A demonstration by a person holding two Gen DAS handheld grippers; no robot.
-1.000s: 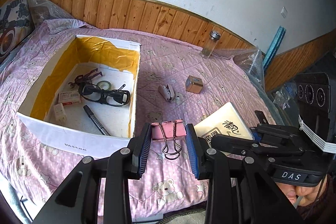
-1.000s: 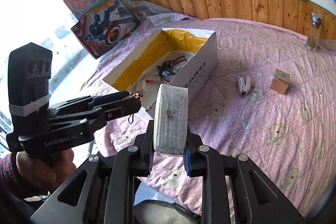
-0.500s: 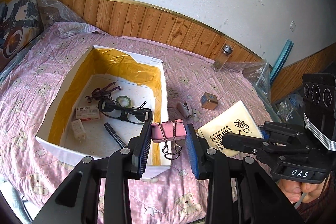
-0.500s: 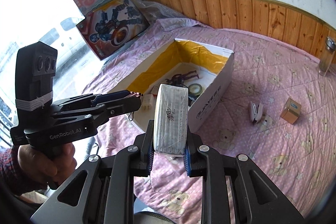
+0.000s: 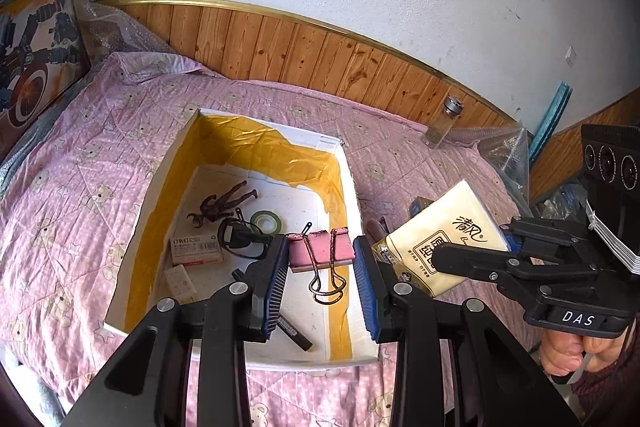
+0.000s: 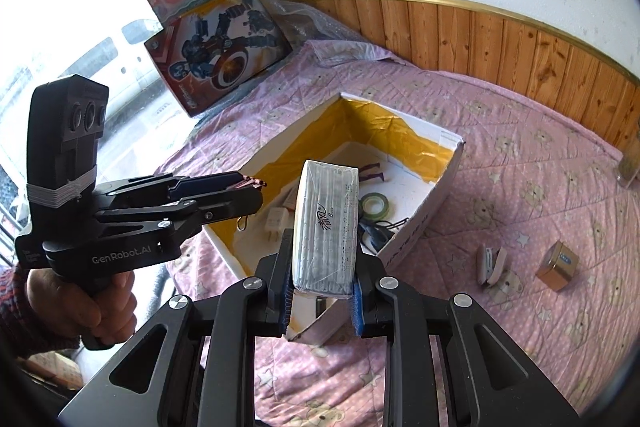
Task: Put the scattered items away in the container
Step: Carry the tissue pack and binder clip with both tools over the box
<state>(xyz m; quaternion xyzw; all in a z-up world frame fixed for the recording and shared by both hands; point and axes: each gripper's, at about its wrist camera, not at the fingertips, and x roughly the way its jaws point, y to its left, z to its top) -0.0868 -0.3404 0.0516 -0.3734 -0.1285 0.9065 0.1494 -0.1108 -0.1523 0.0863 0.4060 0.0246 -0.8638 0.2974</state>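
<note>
My left gripper is shut on a pink binder clip, held above the near right part of the white box with yellow-lined walls. Inside the box lie glasses, a green tape roll, a dark figure, small cartons and a marker. My right gripper is shut on a tissue pack, over the box's near corner; the same tissue pack shows in the left wrist view. On the quilt a stapler and a small gold box lie right of the white box.
A glass bottle stands by the wooden wall panel at the back right. Two picture boxes lean at the left by the window. Crumpled clear plastic lies at the bed's right edge. A hand grips the left tool.
Both grippers have moved toward the box: it now sits under the binder clip and beneath the tissue pack. The stapler and gold box have slid right in the right wrist view.
</note>
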